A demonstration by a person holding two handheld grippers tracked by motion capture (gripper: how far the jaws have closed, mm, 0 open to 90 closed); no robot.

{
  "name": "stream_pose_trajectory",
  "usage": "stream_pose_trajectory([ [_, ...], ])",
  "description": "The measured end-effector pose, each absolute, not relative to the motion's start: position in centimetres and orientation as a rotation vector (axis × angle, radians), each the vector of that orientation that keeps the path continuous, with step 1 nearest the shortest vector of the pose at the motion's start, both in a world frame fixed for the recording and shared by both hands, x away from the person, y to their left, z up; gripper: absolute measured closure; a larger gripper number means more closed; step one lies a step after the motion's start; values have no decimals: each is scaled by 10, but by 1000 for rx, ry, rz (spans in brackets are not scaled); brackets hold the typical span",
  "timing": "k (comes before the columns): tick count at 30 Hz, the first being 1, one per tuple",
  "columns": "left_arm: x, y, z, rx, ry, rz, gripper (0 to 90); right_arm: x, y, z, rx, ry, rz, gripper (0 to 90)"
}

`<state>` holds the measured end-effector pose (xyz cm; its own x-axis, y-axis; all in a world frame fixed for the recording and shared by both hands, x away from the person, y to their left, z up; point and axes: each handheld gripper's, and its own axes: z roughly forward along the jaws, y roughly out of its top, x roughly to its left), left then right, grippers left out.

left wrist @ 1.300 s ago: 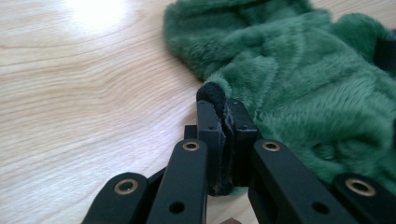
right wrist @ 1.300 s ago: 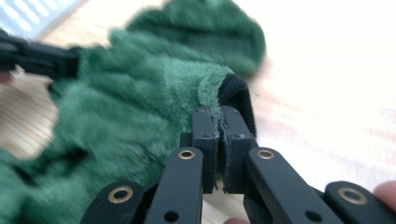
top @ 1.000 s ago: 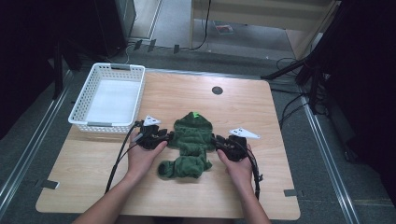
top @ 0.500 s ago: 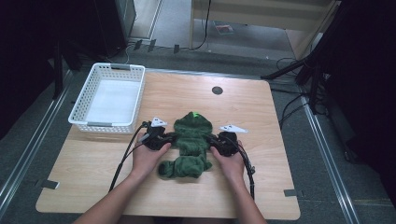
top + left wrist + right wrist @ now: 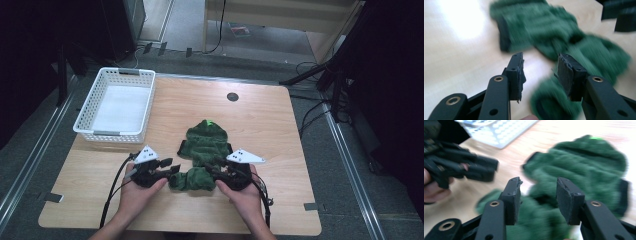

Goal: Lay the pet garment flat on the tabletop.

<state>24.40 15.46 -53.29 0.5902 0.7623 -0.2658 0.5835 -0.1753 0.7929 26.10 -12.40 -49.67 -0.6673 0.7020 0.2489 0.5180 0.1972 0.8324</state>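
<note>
A dark green fleece garment [image 5: 205, 147] with a bright green tag lies flat in the middle of the wooden table [image 5: 280, 130]. Its lower end is bunched toward the near edge. My left gripper [image 5: 170, 167] is at the left of that bunched end, and its jaws have just been opening; nothing is pinched between them [image 5: 540, 67], with the garment [image 5: 544, 27] beyond. My right gripper [image 5: 212, 167] is at the right of it. Its jaws have also just been opening and stand apart [image 5: 537, 192] over the cloth [image 5: 586, 165] without gripping it.
A white plastic basket [image 5: 117, 107] stands at the table's back left, close to the edge. A black round grommet [image 5: 232, 96] sits in the tabletop near the far edge. Cables trail from both grippers toward the near edge.
Both hands have drawn back from the garment's sides toward the near edge, to its lower end. Both pairs of jaws now stand wider.
</note>
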Motion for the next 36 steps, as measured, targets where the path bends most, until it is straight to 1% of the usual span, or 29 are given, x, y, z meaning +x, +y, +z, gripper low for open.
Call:
stream_pose_trajectory([
  [2,235,154,-541,1884,1078,234,583,253,-113,-498,1156,2309,1475,523],
  [4,234,153,-547,1914,1076,216,607,247,-99,-502,1120,2352,1457,492],
  [8,233,149,-553,1939,1091,280,661,243,-76,-519,1110,2392,1363,437],
  [9,232,148,-553,1938,1095,296,679,242,-73,-523,1100,2396,1326,450],
  [10,231,148,-553,1948,1091,302,704,241,-69,-527,1091,2395,1285,491],
  [11,231,148,-553,1949,1105,305,727,239,-68,-531,1079,2380,1255,579],
  [12,232,149,-554,1951,1110,303,755,239,-70,-533,1074,2356,1247,699],
  [14,233,149,-554,1955,1116,297,785,238,-74,-531,1076,2325,1258,806],
  [15,233,149,-554,1953,1120,292,791,238,-78,-528,1083,2302,1266,830],
  [17,234,150,-554,1954,1121,284,793,238,-90,-520,1117,2241,1304,846],
  [22,233,149,-554,1956,1123,289,797,238,-142,-509,1273,2084,1356,842],
  [25,234,149,-554,1956,1123,288,794,238,-176,-513,1363,2013,1326,802],
  [26,234,150,-554,1952,1126,285,787,237,-188,-516,1400,1985,1293,766],
  [28,234,152,-554,1921,1132,273,756,236,-208,-519,1480,1923,1268,713],
  [31,233,158,-552,1859,1132,265,684,233,-229,-517,1532,1852,1297,642],
  [32,233,159,-551,1848,1127,266,644,230,-236,-513,1530,1820,1320,611],
  [34,232,160,-547,1825,1125,276,600,227,-240,-509,1512,1800,1352,593],
  [36,231,159,-542,1812,1110,285,576,225,-237,-505,1474,1796,1375,570],
])
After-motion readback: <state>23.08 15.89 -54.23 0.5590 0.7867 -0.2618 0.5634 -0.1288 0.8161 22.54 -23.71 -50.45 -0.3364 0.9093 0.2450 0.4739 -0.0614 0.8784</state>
